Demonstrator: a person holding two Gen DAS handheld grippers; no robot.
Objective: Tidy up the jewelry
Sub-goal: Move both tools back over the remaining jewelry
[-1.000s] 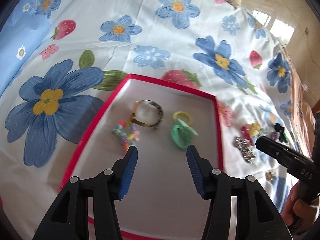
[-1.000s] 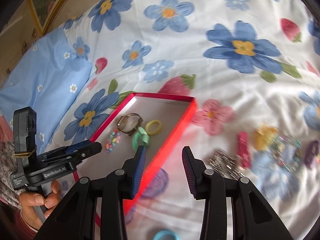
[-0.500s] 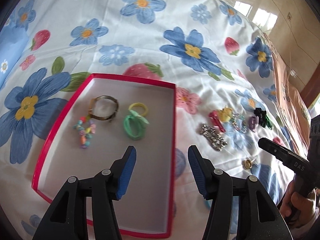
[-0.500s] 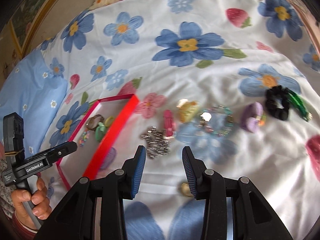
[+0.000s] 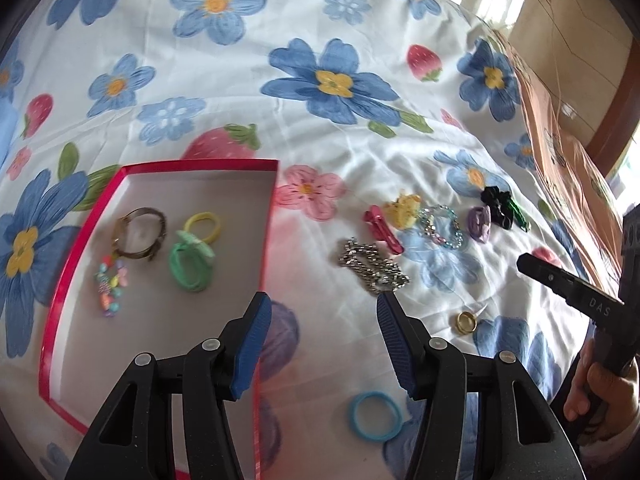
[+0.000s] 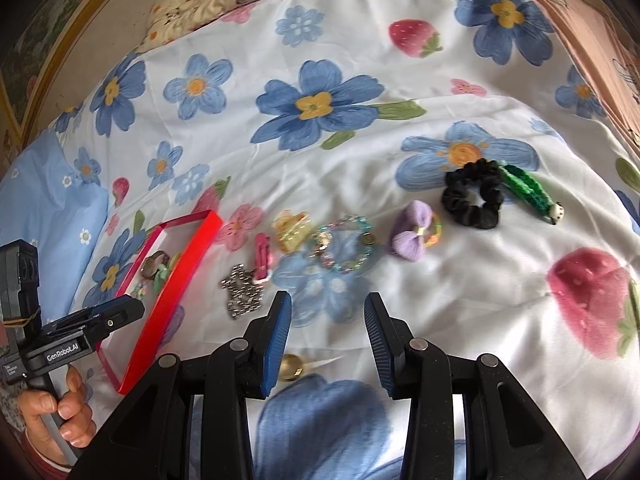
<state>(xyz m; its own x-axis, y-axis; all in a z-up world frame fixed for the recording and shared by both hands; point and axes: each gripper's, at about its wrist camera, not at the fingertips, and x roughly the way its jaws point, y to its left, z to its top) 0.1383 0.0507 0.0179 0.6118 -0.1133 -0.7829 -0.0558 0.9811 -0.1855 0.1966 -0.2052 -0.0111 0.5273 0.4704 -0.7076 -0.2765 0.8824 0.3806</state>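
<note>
A red tray (image 5: 272, 240) on the flowered bedsheet holds a watch (image 5: 140, 236), a yellow band (image 5: 202, 224), a green hair tie (image 5: 190, 266) and a bead charm (image 5: 110, 284). My left gripper (image 5: 322, 304) hovers over the tray's right rim, just short of a silver chain (image 5: 372, 264). Its jaws are opening with nothing between them. My right gripper (image 6: 328, 300) stands open and empty above the sheet, with a gold ring (image 6: 290, 366) under its left finger. Beyond lie a beaded bracelet (image 6: 346, 244), a purple bow (image 6: 414, 236) and a black scrunchie (image 6: 472, 200).
More loose pieces lie on the sheet: a red clip (image 5: 382, 230), a yellow claw clip (image 5: 402, 208), a green clip (image 6: 528, 192) and a blue hair tie (image 5: 374, 416). A blue pillow (image 6: 48, 208) lies left. A cardboard box (image 5: 568, 160) borders the bed's right side.
Both grippers have swung right, away from the tray toward the loose jewelry, so the tray now sits at the left of both views. The left jaws stand slightly wider.
</note>
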